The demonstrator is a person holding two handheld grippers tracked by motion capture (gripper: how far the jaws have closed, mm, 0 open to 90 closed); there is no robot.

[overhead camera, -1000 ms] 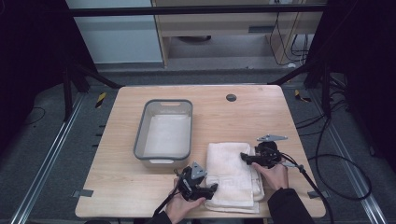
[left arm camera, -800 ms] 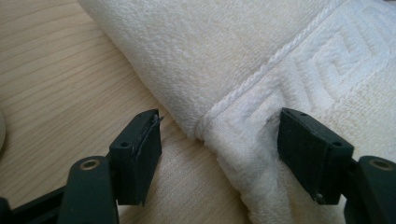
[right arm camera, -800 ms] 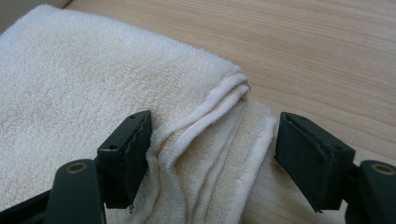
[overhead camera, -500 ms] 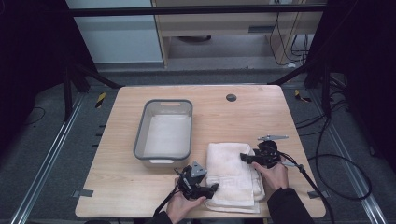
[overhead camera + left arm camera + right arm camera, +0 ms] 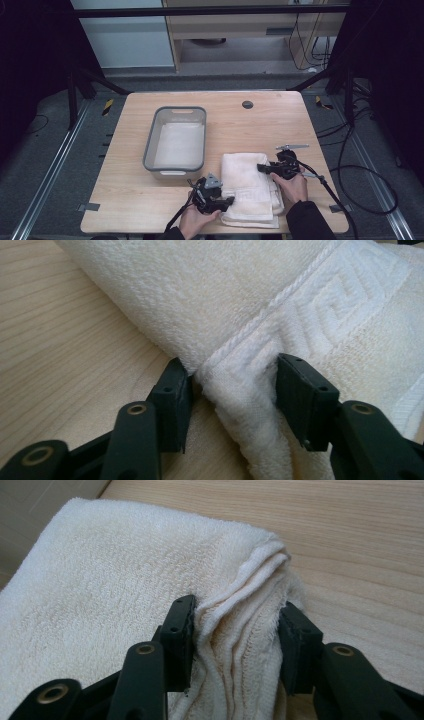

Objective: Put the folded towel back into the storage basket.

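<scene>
Fingers (image 5: 172, 395) of the left gripper (image 5: 232, 390) and right gripper (image 5: 237, 640), just closing, pinch opposite edges of the folded towel (image 5: 247, 187), five o'clock from the basin (image 5: 176, 167), likely for lifting.

Bare table (image 5: 280, 125) lies open from twelve to two o'clock of the folded towel (image 5: 247, 187); the grey bin (image 5: 176, 137) blocks ten o'clock.

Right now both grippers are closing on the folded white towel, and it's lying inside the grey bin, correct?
Not quite. The towel lies on the table, beside the grey bin, as the high view shows. The left gripper and right gripper have indeed just been closing, with towel folds between their jaws.
</scene>
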